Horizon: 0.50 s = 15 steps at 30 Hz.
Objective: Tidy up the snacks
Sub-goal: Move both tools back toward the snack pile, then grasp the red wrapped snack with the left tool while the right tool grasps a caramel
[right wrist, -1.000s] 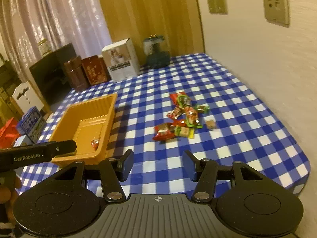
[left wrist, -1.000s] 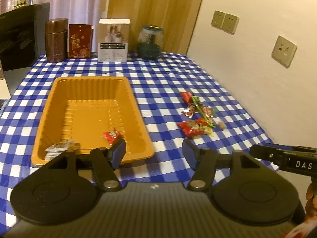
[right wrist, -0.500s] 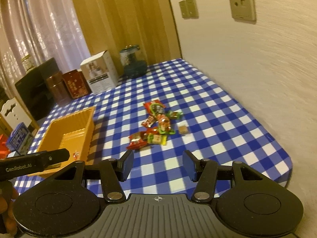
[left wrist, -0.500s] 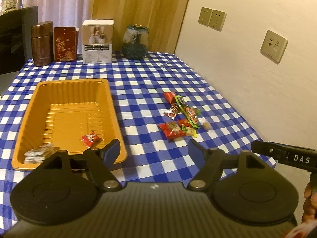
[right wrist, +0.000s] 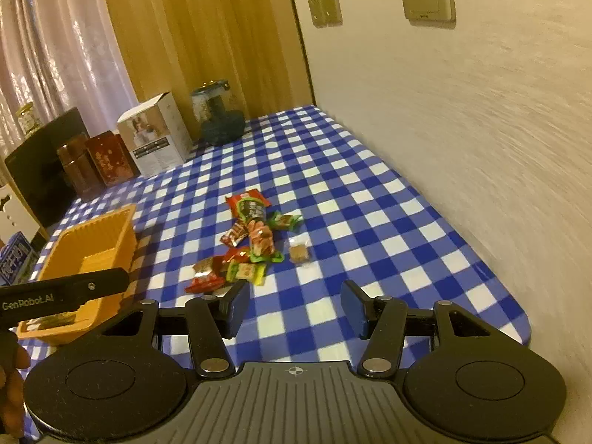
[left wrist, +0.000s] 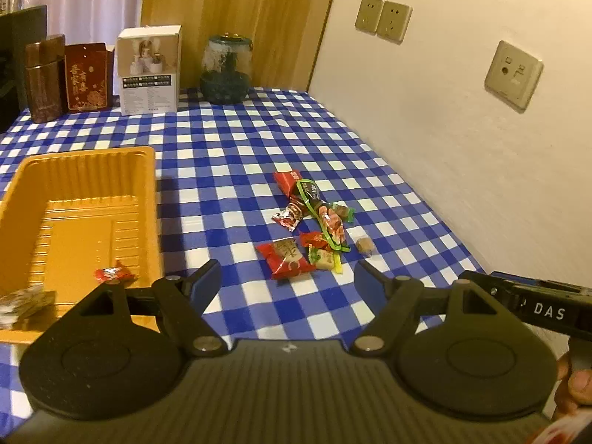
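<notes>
Two grippers over table (left wrist: 229, 140), nothing between jaws: left gripper (left wrist: 286, 277) just been opening, right gripper (right wrist: 292, 305) released too. Orange tray (left wrist: 148, 199) left, holding few wrapped snacks (left wrist: 111, 273). Snack pile (left wrist: 314, 225) right of tray, loose on checked cloth, ahead of both grippers.

Blue-and-white checked tablecloth (left wrist: 259, 140), orange tray (left wrist: 74, 170), red and green snack wrappers (left wrist: 314, 222)

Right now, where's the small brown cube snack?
In the left wrist view the brown cube snack lies on the checked tablecloth at the right edge of the snack pile, toward the wall, apart from the orange tray.
</notes>
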Tool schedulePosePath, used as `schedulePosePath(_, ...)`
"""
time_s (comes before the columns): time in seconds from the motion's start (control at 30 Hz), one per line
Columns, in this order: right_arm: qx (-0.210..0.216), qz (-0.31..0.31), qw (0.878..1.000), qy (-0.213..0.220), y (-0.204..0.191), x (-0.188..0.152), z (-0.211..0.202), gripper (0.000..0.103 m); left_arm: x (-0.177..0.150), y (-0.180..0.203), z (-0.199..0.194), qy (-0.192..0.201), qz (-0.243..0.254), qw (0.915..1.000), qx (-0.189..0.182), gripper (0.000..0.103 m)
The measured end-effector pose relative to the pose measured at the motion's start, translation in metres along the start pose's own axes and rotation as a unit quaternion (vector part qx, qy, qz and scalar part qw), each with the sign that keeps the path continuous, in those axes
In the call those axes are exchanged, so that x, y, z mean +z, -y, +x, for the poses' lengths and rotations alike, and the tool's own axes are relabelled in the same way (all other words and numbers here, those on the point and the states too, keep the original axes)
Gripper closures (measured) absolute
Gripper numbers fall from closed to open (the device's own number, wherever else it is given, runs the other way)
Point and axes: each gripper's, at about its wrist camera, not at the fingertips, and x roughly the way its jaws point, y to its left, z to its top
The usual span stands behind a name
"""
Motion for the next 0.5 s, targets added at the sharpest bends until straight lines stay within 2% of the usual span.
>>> schedulePosePath(0.3,-0.009,-0.008,1.0,-0.014,0.025,0.013,0.042,0.048,0.005,0.007,0.058,-0.021,-0.015,0.9995,0.017,0.027)
schedulePosePath(0.5,-0.005,-0.016,0.999,-0.027,0.034,0.018,0.071,0.048,0.007,0.005,0.094,-0.029,-0.027,0.9989,0.025,0.038)
